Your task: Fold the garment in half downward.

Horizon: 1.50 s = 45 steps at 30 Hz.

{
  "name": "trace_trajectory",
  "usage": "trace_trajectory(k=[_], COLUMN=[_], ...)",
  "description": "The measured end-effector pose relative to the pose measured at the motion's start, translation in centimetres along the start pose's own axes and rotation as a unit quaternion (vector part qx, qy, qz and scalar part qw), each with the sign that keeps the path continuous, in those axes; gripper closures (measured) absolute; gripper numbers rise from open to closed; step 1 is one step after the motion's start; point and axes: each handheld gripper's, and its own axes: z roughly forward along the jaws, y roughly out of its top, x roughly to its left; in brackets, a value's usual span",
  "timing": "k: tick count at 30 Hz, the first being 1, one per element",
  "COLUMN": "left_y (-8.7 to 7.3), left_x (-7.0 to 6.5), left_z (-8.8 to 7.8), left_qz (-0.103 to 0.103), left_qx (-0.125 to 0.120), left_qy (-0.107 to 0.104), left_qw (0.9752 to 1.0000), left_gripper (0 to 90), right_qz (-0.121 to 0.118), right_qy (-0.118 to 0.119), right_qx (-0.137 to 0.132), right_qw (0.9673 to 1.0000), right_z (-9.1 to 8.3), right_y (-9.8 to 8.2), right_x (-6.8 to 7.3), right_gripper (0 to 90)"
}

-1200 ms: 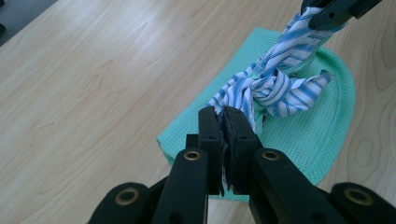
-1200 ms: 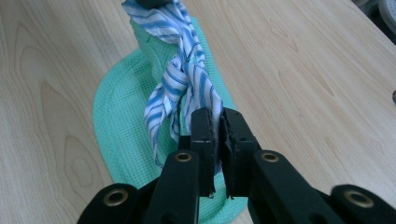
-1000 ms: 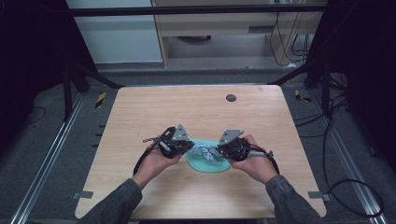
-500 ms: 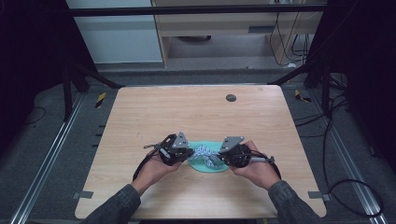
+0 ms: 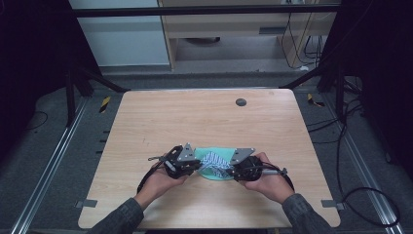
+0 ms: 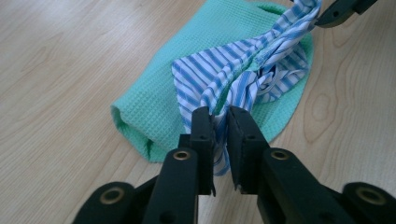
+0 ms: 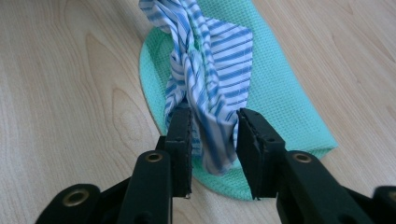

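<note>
A blue-and-white striped cloth, twisted into a rope, lies across a folded green waffle cloth near the table's front edge. My left gripper sits at its left end. In the left gripper view its jaws have just been opening a little, but the bunched striped cloth still fills the narrow gap, over the green cloth. My right gripper is at the other end. Its jaws have just been opening and stand apart, the striped cloth hanging loose between them over the green cloth.
The wooden table has a small dark round mark near its far edge. Dark frame posts and cables run around the table on the floor.
Both hands have sunk a little toward the table and come slightly nearer the front edge. The striped cloth now rests lower on the green cloth.
</note>
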Motion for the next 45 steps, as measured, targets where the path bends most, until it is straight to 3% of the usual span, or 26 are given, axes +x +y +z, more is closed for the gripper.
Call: trace_trajectory(k=[4,10,16,20,24,35,39,45], left_y=[-0.4,-0.7,-0.9,-1.3,-1.7,-2.6,-2.7,-2.9], left_x=[0.1,-0.1,-0.9,-1.4,-1.6,-2.8,-3.0,-3.4], left_z=[0.0,0.3,0.6,0.6,0.6,0.7,0.8,0.6], left_qz=[-0.011,-0.010,-0.001,0.010,0.021,0.060,0.063,0.041], left_qx=[-0.005,0.001,-0.005,-0.009,-0.004,0.025,0.030,0.030], left_qy=[0.020,0.003,-0.002,-0.002,-0.005,-0.015,-0.020,-0.027], left_qw=[0.9997,0.9999,1.0000,0.9999,0.9998,0.9978,0.9974,0.9984], left_gripper=[61.2,56.3,62.5,74.2,80.1,85.2,85.5,83.4], right_qz=[0.006,0.003,-0.007,-0.016,-0.021,-0.048,-0.053,-0.046], right_qy=[-0.002,0.004,0.010,0.015,0.018,0.034,0.036,0.032], right_qx=[0.001,-0.001,0.000,0.001,0.004,0.021,0.027,0.028], right_qw=[1.0000,1.0000,0.9999,0.9998,0.9996,0.9980,0.9976,0.9980], right_z=[0.2,0.1,0.1,0.1,0.1,0.8,0.8,0.7], right_y=[0.1,0.3,0.0,-0.4,-0.8,-1.8,-1.8,-1.9], right_x=[-0.1,0.2,0.9,1.2,1.4,2.6,2.7,2.6], right_gripper=[60.1,61.3,70.1,78.6,85.1,87.9,88.0,85.0])
